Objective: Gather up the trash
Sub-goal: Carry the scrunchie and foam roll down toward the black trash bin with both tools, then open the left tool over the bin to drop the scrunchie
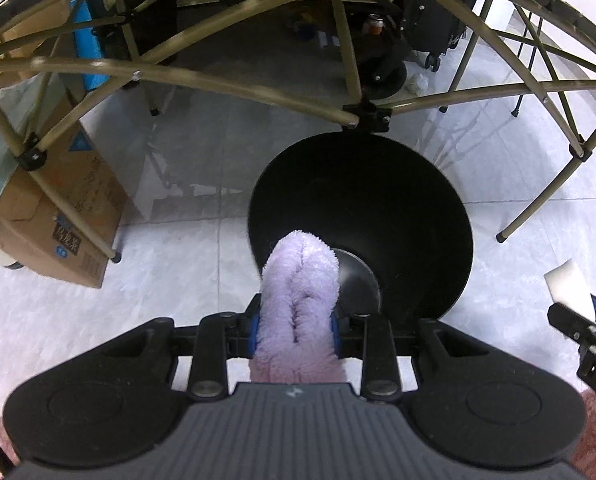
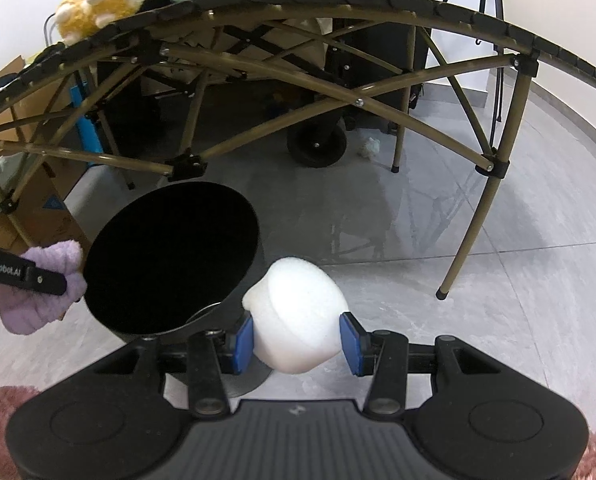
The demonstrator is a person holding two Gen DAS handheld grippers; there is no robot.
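Observation:
A black round bin (image 1: 378, 216) stands on the pale tiled floor under a folding table's edge. My left gripper (image 1: 295, 334) is shut on a fluffy lilac cloth (image 1: 298, 300), whose tip hangs over the bin's near rim. In the right wrist view the same bin (image 2: 169, 256) lies left of centre, with the lilac cloth (image 2: 45, 284) and the left gripper at its left rim. My right gripper (image 2: 298, 340) is shut on a white foam lump (image 2: 298, 312), just right of the bin's rim. The foam (image 1: 566, 280) shows at the left wrist view's right edge.
An olive folding table frame (image 2: 298, 92) arches over the bin, its legs (image 2: 470, 224) planted on the floor. Cardboard boxes (image 1: 69, 208) stand at the left. A black wheeled cart (image 2: 318, 144) and a crumpled paper ball (image 2: 370, 146) sit behind. Plush toys (image 2: 101, 4) lie on the tabletop.

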